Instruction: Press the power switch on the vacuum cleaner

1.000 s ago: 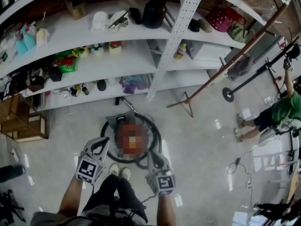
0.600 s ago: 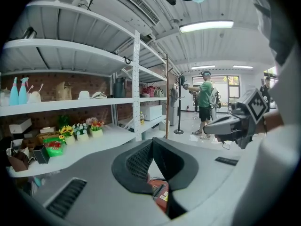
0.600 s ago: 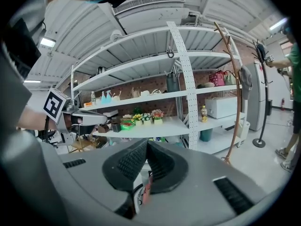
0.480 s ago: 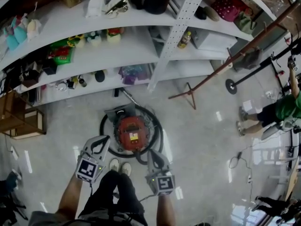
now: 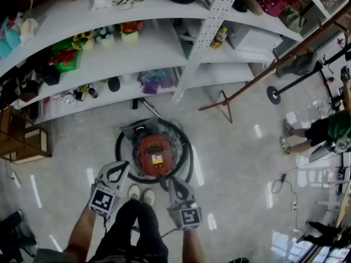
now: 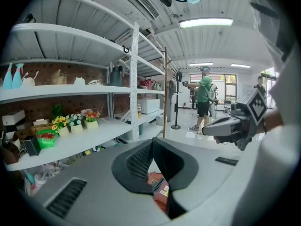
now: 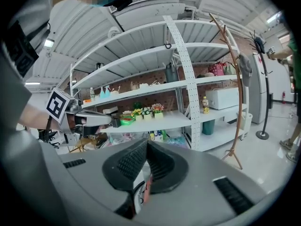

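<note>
The vacuum cleaner [image 5: 154, 153] is a red round canister on the floor, ringed by its black hose [image 5: 185, 163]. Just in front of it are the holder's white shoes [image 5: 139, 193]. My left gripper [image 5: 122, 165] hovers over the hose at the vacuum's near left, jaws shut and empty. My right gripper [image 5: 170, 181] hangs at the near right edge, also shut on nothing. In the left gripper view the closed jaws of the left gripper [image 6: 151, 144] frame a slice of the red vacuum body [image 6: 158, 186]. The right gripper [image 7: 146, 143] shows the same over the vacuum [image 7: 141, 192].
White shelving [image 5: 164, 48] with flower pots [image 5: 104, 34], bottles and bags runs behind the vacuum. A wooden coat stand [image 5: 258, 81] leans at the right. A person in a green shirt [image 5: 334, 127] stands at far right. A wooden crate [image 5: 24, 144] sits at left.
The view has tipped down, so the shelves slid up and the vacuum sits lower in frame. Both grippers stay shut; the right one has edged slightly toward the vacuum.
</note>
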Demonstrator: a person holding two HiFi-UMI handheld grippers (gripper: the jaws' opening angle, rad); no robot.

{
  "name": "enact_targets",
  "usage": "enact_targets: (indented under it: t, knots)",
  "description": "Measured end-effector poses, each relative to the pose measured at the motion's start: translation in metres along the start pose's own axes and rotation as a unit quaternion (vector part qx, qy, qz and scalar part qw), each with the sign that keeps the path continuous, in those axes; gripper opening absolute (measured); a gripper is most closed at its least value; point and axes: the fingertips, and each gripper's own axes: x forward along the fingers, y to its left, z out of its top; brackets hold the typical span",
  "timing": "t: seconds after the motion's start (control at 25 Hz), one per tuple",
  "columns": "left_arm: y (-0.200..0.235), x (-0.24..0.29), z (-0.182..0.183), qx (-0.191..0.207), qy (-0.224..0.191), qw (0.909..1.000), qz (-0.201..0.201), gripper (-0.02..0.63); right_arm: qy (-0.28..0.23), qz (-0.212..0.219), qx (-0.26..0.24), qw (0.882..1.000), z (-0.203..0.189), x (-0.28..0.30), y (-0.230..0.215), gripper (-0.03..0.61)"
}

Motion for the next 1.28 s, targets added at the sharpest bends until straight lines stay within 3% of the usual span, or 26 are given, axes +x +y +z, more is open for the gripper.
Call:
enact_targets:
  t: [0.4,1.28]
  knots:
    - [-0.012,0.019,-0.066,-0.007,0.027,0.9995,-0.016,0.008,0.011,0.003,0.012,1.0,-0.054,0.025,-0.009,0.011]
    - [-0.03,0.055,-0.168,-0.021,0.039,0.9984,-0.035,0.009,0.026,0.023,0.024,0.999,-0.159,0.067,-0.019,0.012]
